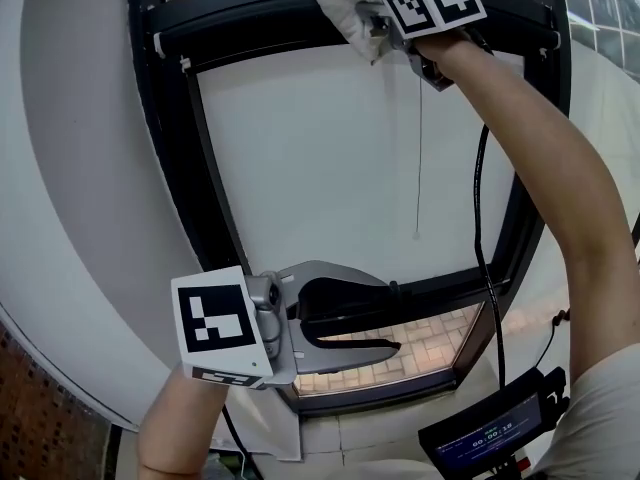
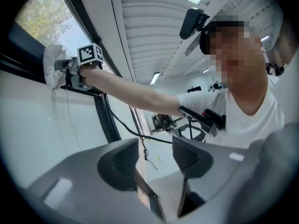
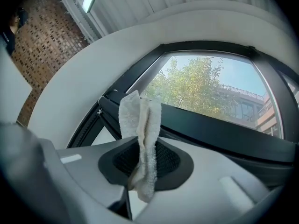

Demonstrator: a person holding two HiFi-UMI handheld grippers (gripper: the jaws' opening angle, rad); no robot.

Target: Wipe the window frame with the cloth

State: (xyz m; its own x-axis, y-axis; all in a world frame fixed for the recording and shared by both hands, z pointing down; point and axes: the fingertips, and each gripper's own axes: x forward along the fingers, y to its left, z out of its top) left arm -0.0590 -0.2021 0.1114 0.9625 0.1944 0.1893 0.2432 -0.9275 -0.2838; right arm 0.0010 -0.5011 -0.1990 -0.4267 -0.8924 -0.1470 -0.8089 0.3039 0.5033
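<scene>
The black window frame (image 1: 260,23) surrounds a lowered white blind (image 1: 330,148). My right gripper (image 1: 375,18) is at the frame's top bar, shut on a white cloth (image 1: 345,3) that touches the bar. In the right gripper view the cloth (image 3: 140,125) stands folded between the jaws, with the frame's bar (image 3: 219,132) just beyond it. My left gripper (image 1: 392,316) is open and holds nothing, low in front of the frame's bottom bar (image 1: 440,293). The left gripper view shows its own open jaws, the left gripper (image 2: 154,160), and far off the right gripper (image 2: 70,71) with the cloth (image 2: 52,66).
A thin pull cord (image 1: 419,158) hangs down the blind. A black cable (image 1: 478,228) runs from the right gripper down to a device with a screen (image 1: 490,433) at the lower right. A curved white wall (image 1: 90,168) lies left of the frame, brick wall (image 1: 40,408) below it.
</scene>
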